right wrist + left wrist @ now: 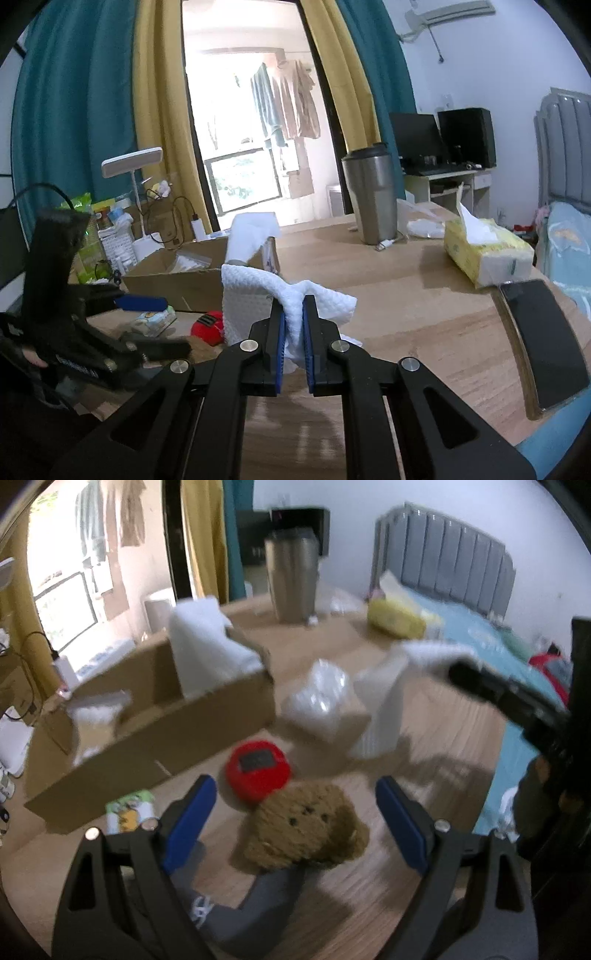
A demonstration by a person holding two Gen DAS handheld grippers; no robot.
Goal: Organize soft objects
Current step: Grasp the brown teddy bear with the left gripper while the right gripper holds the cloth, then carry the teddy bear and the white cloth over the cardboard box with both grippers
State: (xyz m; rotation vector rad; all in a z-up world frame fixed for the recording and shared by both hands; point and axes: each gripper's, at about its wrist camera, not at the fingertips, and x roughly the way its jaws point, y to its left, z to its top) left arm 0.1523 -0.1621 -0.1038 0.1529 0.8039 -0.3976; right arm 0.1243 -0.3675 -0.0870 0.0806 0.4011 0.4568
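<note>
A: Grippers first. How do they stand?

B: The left gripper [295, 794] is spread wide, grasping nothing; the brown plush bear [306, 829] lies on the wooden table [424, 768] between its blue pads [192, 812], touching neither. The right gripper [293, 325] is clenched on a white embossed towel [291, 295].

A: Where is the rest?

B: A red plush ball [258, 770] sits just behind the bear, touching it. The cardboard box [159, 738] stands near the table's left edge with a white cloth [207, 646] upright inside. A steel tumbler [371, 195] is near the far edge, a yellow tissue pack [487, 251] and a black phone [543, 343] by the right edge.
</note>
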